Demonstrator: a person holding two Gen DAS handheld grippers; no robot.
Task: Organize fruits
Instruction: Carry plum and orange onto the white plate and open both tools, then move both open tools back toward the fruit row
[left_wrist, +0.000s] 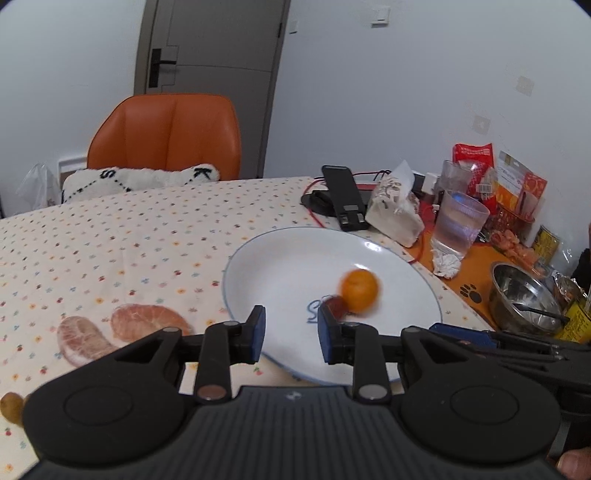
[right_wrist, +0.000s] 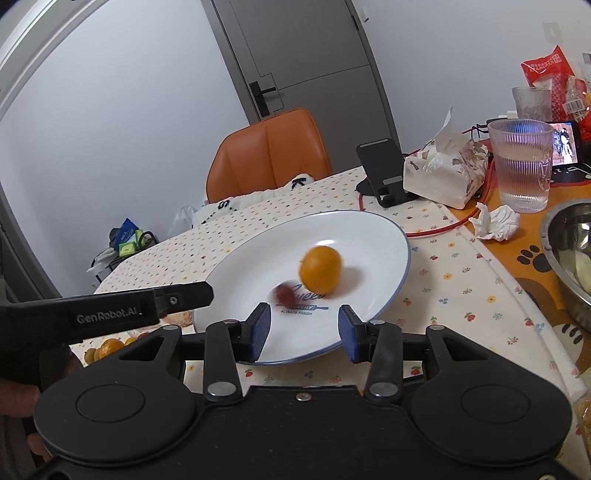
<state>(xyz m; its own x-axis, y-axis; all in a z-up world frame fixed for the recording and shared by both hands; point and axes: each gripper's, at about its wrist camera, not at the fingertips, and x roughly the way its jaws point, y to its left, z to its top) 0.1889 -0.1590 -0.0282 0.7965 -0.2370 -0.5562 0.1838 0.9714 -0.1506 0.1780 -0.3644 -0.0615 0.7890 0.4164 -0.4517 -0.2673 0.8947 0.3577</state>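
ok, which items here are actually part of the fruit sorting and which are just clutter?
Job:
white plate
orange citrus on it, blurred
small red fruit beside it
pomelo segments on the cloth

Clutter:
ribbed glass
tissue pack
phone stand
steel bowl

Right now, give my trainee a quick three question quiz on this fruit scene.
1. True or false: the orange fruit lies on the white plate.
2. What sits beside it on the plate: A a small red fruit, B a spoon, C a tissue?
3. Fill in: both the left gripper and right gripper have their fingers ____.

Key: 1 true; 2 A; 3 open, holding nothing.
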